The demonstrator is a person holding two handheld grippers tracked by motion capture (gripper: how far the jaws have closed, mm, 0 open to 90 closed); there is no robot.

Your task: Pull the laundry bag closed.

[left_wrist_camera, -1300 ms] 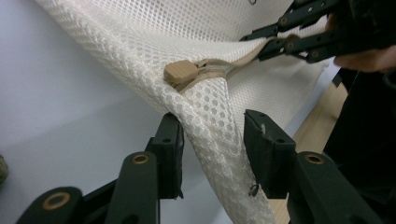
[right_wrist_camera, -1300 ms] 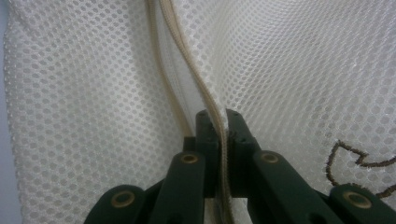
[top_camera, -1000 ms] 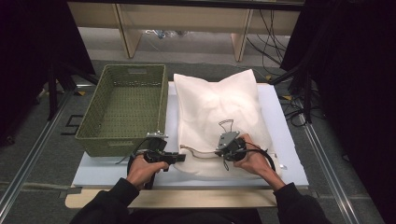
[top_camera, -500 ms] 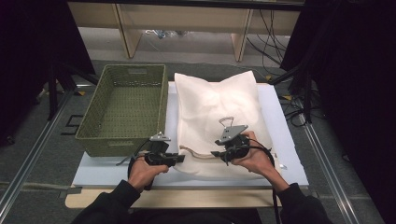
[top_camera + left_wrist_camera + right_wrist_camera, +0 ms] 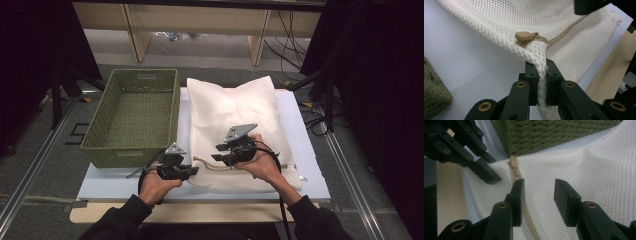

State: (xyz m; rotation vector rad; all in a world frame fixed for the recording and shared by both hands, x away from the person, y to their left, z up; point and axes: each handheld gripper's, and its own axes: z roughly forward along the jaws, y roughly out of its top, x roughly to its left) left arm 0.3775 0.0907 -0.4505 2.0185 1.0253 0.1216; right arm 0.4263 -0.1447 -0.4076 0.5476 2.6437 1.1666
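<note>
Lying on the white tabletop (image 5: 310, 150) beside an empty green woven basket (image 5: 132, 117), the cream mesh bag (image 5: 235, 110) has a tan zipper (image 5: 525, 36). The left hand-held gripper (image 5: 541, 75) clenches its corner; the right hand-held gripper (image 5: 537, 192), jaws just narrowing, grasps nothing.

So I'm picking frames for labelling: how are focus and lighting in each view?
High view: soft, dark at the sides, mesh bag brightly lit. Left gripper view: mesh and zipper pull sharp. Right gripper view: wicker basket slightly blurred, dimmer.
</note>
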